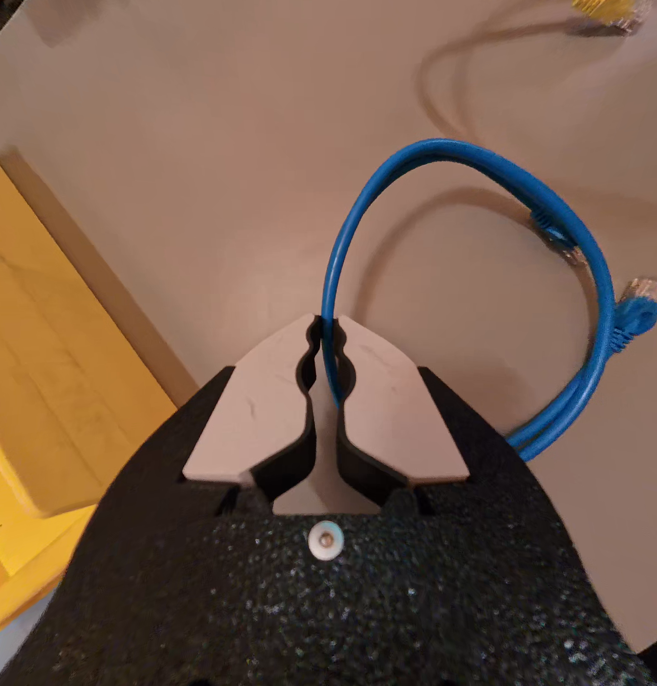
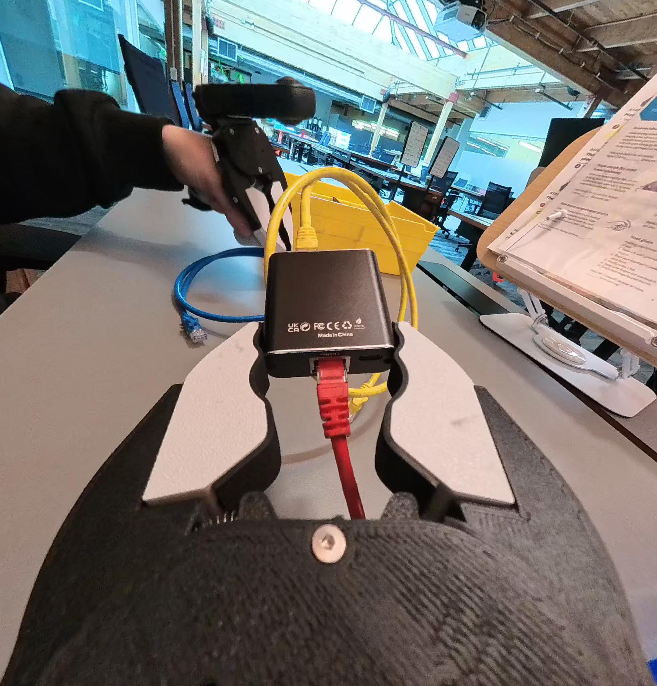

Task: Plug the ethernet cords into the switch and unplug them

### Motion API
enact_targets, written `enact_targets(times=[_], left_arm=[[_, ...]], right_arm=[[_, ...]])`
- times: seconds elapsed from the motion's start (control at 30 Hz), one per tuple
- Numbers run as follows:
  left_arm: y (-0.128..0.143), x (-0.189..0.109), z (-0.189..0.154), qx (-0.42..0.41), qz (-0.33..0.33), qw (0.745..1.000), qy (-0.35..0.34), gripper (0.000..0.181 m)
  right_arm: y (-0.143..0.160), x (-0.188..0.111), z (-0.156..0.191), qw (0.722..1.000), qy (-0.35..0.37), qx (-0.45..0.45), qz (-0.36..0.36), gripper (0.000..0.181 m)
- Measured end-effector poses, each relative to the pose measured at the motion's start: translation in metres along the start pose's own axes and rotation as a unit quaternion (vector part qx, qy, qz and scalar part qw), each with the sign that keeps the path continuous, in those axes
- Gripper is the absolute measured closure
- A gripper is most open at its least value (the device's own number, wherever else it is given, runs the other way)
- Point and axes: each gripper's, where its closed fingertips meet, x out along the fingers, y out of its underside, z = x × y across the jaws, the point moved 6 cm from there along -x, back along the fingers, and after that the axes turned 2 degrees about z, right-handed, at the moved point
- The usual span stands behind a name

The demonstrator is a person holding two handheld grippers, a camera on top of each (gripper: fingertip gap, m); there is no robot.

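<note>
My right gripper (image 2: 329, 334) is shut on the black switch (image 2: 319, 289) and holds it above the grey table. A red cord (image 2: 334, 401) is plugged into the switch's near port. A yellow cord (image 2: 356, 182) loops over the switch, with one plug (image 2: 306, 235) at its far side. My left gripper (image 1: 327, 323) is shut on the blue cord (image 1: 468, 148), which arcs to the right; both its plugs (image 1: 638, 315) are free. In the right wrist view the left gripper (image 2: 275, 237) sits behind the switch, by the blue cord (image 2: 208, 267) on the table.
A yellow bin (image 1: 41, 334) stands left of my left gripper and shows behind the switch (image 2: 356, 226) in the right wrist view. A wooden stand with printed pages (image 2: 579, 222) is at the right. A hand in a black sleeve (image 2: 78, 148) holds the left gripper.
</note>
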Motion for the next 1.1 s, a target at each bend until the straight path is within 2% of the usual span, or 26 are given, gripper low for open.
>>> enact_targets(times=[0.03,0.23,0.3,0.37,0.43,0.53,0.57,0.63,0.73,0.83,0.9,0.97,1.03,1.1], left_arm=[[0.000,0.001,0.000,0.003,-0.002,1.000,-0.003,0.176],[0.014,0.013,-0.005,0.016,0.039,0.999,0.015,0.176],[0.014,0.015,-0.006,0.019,0.029,0.999,0.006,0.176],[0.004,0.006,-0.001,0.012,-0.022,0.999,-0.021,0.177],[-0.016,-0.018,0.012,0.004,-0.111,0.989,-0.093,0.176],[-0.044,-0.072,0.025,0.034,-0.252,0.942,-0.221,0.176],[-0.049,-0.084,0.021,0.065,-0.278,0.929,-0.234,0.176],[-0.050,-0.088,0.005,0.141,-0.283,0.923,-0.220,0.176],[-0.030,-0.071,-0.017,0.261,-0.246,0.910,-0.206,0.176],[0.002,-0.054,-0.038,0.395,-0.212,0.873,-0.190,0.176],[0.020,-0.049,-0.047,0.440,-0.202,0.855,-0.189,0.176],[0.037,-0.045,-0.052,0.451,-0.177,0.859,-0.163,0.176],[0.052,-0.046,-0.060,0.457,-0.178,0.864,-0.112,0.176],[0.069,-0.045,-0.066,0.439,-0.150,0.885,-0.035,0.175]], right_arm=[[0.000,0.000,0.000,1.000,0.000,0.000,0.000,0.119],[0.000,0.000,0.000,1.000,0.001,-0.001,-0.001,0.119],[-0.001,-0.001,0.001,1.000,-0.002,0.000,-0.004,0.119],[-0.001,-0.001,0.001,1.000,-0.003,0.001,-0.008,0.119],[-0.002,-0.002,0.001,1.000,-0.005,0.005,-0.014,0.119],[-0.003,-0.003,0.000,1.000,-0.005,0.006,-0.020,0.119],[-0.004,-0.003,0.000,1.000,-0.004,0.006,-0.021,0.119],[-0.004,-0.003,0.000,1.000,-0.004,0.007,-0.023,0.119],[-0.005,-0.005,0.000,1.000,-0.004,0.006,-0.028,0.119],[-0.006,-0.007,-0.001,0.999,-0.005,0.009,-0.036,0.119],[-0.007,-0.008,-0.001,0.999,-0.006,0.009,-0.041,0.119],[-0.007,-0.008,-0.002,0.999,-0.001,0.011,-0.039,0.119],[-0.005,-0.007,-0.002,0.999,-0.001,0.009,-0.032,0.119],[-0.004,-0.005,0.000,1.000,-0.004,0.008,-0.028,0.119]])
